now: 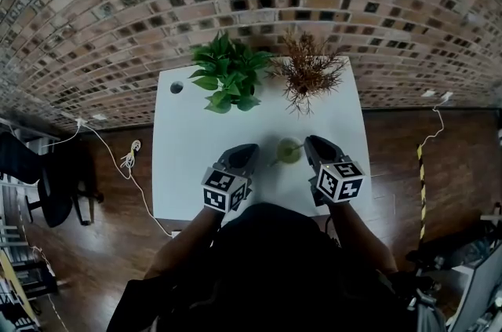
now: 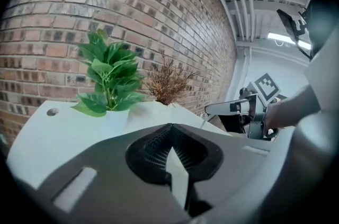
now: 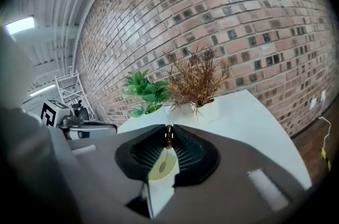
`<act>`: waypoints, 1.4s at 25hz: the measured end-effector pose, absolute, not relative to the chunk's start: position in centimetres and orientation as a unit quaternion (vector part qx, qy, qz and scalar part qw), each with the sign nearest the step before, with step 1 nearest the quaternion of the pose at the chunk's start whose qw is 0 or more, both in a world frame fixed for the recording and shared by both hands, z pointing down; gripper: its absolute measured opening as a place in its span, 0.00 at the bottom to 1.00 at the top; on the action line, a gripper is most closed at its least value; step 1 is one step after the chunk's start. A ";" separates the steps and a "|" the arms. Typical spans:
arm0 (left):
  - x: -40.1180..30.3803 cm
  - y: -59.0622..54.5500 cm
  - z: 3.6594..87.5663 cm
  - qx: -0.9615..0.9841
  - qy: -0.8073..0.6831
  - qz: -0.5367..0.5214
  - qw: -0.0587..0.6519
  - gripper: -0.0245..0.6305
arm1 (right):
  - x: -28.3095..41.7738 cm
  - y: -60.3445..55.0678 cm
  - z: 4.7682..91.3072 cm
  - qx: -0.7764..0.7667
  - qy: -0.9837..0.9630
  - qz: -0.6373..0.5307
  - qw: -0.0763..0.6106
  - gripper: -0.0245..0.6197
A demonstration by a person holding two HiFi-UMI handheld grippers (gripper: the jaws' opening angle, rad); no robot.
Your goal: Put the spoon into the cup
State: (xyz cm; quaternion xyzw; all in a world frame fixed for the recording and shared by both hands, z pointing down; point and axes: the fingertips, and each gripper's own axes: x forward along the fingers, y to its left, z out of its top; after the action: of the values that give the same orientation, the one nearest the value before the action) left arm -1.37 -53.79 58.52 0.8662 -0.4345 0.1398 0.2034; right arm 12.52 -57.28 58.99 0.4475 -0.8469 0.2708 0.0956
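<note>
No words, numbers, brands or labels can be read anywhere in these views.

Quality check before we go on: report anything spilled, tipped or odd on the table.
Nothing stands out. The cup stands upright on the table, no spill shows, the green plant and the dried plant stand upright, and the right gripper pinches the spoon.

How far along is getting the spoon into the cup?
Done: the right gripper is shut on the slim brown-handled spoon. In hand: it dangles above the pale yellow-green cup. Left: lowering it in and letting go. The left gripper is shut and empty.
</note>
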 end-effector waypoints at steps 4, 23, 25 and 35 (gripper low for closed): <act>-1.5 -53.6 60.0 0.866 -0.437 0.123 0.208 0.03 | 11.8 -57.2 60.4 0.451 -0.846 0.263 0.113 0.12; -2.2 -52.8 61.2 0.861 -0.440 0.129 0.221 0.03 | 11.8 -57.3 64.0 0.465 -0.826 0.287 0.141 0.22; -2.2 -52.8 60.6 0.862 -0.441 0.124 0.217 0.03 | 11.9 -57.1 63.8 0.461 -0.827 0.290 0.141 0.29; -3.3 -51.0 56.6 0.850 -0.481 0.113 0.184 0.03 | 13.1 -56.4 60.2 0.453 -0.851 0.222 0.147 0.37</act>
State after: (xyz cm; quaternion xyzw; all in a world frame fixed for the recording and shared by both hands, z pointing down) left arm -3.31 -51.03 56.58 0.8500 -0.4805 0.1127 0.1841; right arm 13.11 -56.40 60.23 0.4528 -0.8511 0.2215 0.1469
